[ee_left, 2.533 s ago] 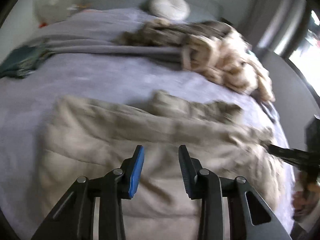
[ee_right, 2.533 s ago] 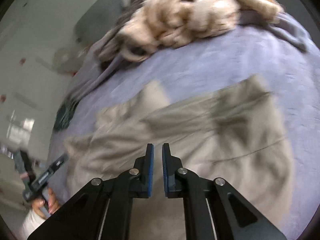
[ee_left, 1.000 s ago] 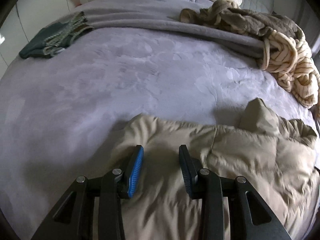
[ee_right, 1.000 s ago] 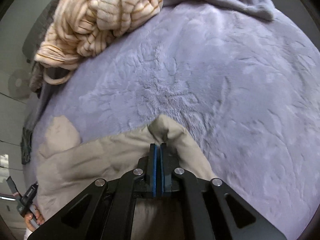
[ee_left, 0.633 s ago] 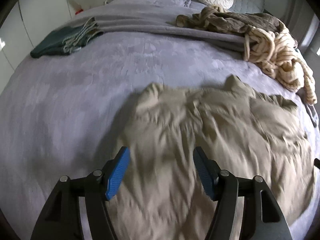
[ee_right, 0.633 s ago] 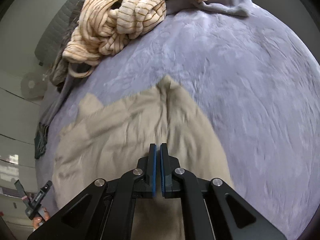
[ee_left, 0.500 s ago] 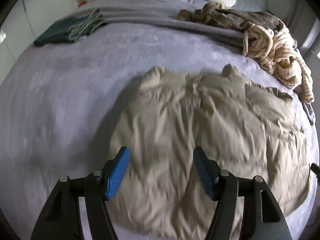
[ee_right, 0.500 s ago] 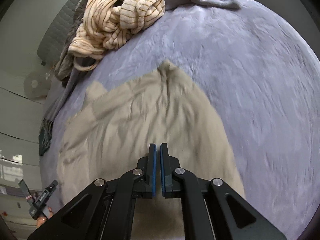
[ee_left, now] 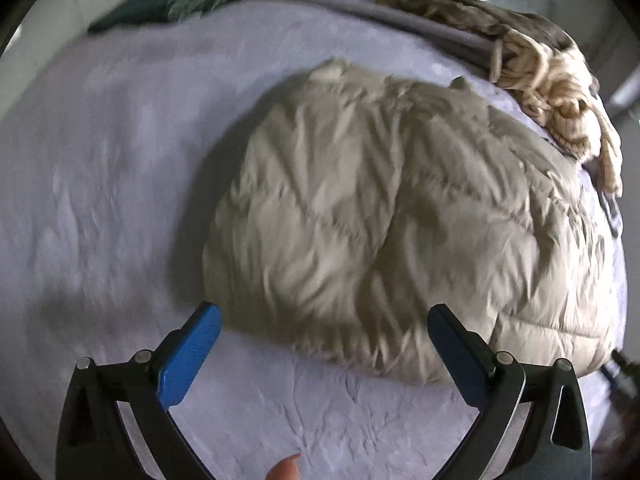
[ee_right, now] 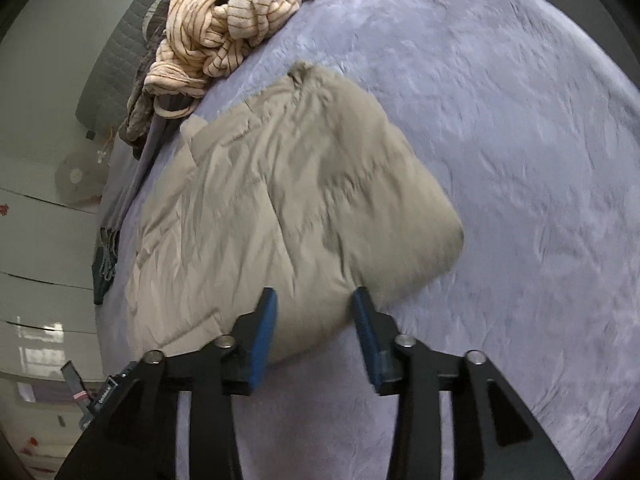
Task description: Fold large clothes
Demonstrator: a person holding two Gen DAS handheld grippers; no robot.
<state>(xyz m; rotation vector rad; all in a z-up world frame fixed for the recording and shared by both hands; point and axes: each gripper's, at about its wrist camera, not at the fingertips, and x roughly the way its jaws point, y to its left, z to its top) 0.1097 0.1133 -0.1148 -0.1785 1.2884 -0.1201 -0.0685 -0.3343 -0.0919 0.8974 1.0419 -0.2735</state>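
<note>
A beige puffer jacket (ee_left: 400, 216) lies spread flat on the lavender bed cover (ee_left: 100, 184). It also shows in the right wrist view (ee_right: 288, 208). My left gripper (ee_left: 324, 320) is wide open and empty, just above the jacket's near edge. My right gripper (ee_right: 314, 300) is open and empty, its jaws at either side of the jacket's near edge without holding it. The left gripper's body shows at the lower left of the right wrist view (ee_right: 100, 396).
A cream striped garment (ee_right: 224, 24) and a brown one (ee_left: 480, 12) are heaped at the far side of the bed. A folded dark green garment (ee_left: 160, 4) lies at the far left. A grey blanket (ee_left: 360, 4) runs across the back.
Both grippers have pulled back toward the near edge of the jacket. The right gripper, shut before, has opened and let go of the jacket. The left gripper opened wider. The jacket now lies flat.
</note>
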